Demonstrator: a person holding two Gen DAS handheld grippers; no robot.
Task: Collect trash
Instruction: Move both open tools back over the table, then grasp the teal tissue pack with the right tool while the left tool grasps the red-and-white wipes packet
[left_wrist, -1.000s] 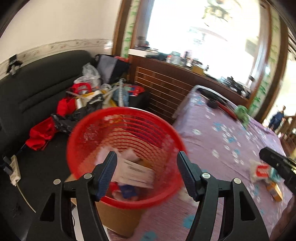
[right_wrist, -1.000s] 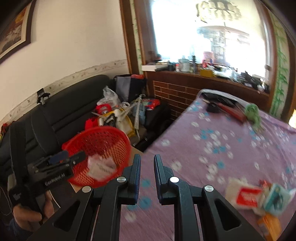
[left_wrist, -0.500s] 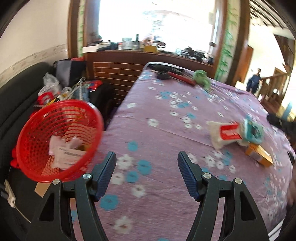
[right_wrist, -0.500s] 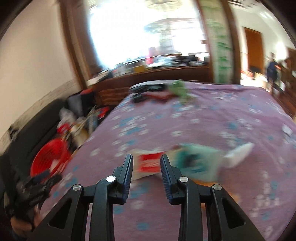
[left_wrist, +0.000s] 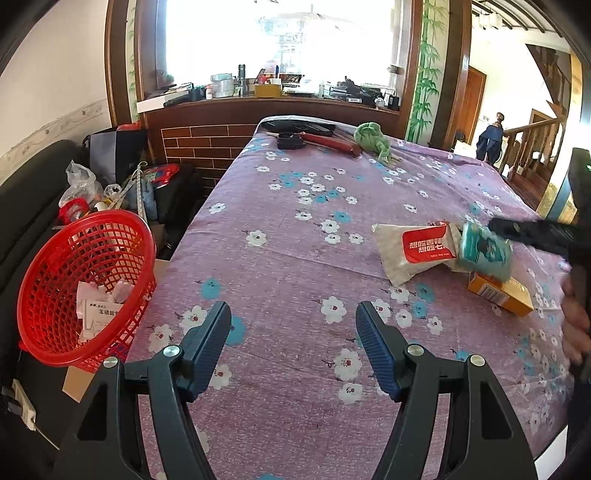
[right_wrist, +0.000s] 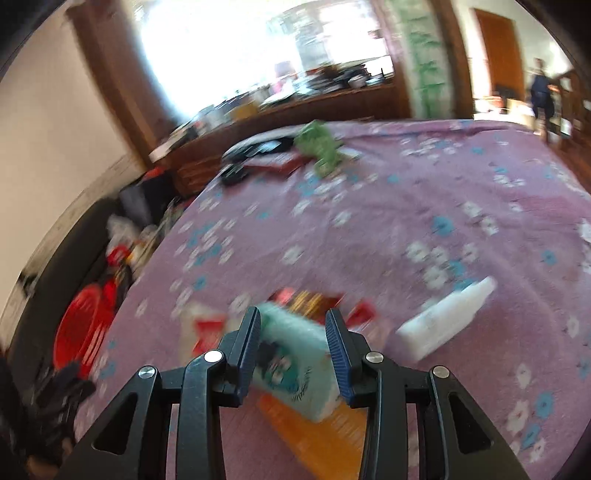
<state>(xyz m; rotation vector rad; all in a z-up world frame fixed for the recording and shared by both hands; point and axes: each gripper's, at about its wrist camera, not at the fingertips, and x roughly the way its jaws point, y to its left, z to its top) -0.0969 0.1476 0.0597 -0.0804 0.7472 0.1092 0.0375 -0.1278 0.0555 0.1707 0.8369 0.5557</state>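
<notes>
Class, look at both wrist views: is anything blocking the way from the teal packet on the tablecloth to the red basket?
Nothing visible does. Between the teal packet and the red basket lies only bare floral tablecloth; the white-and-red wrapper lies just beside the packet.

Window (left_wrist: 277, 40) glare blown out; right wrist view motion-blurred; fisheye edges dark.

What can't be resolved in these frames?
- Right wrist view: motion blur; whether the right tool touches the teal packet is unclear.
- Left wrist view: red basket contents partly hidden by its mesh wall.
- Left wrist view: orange box print too small to read.
</notes>
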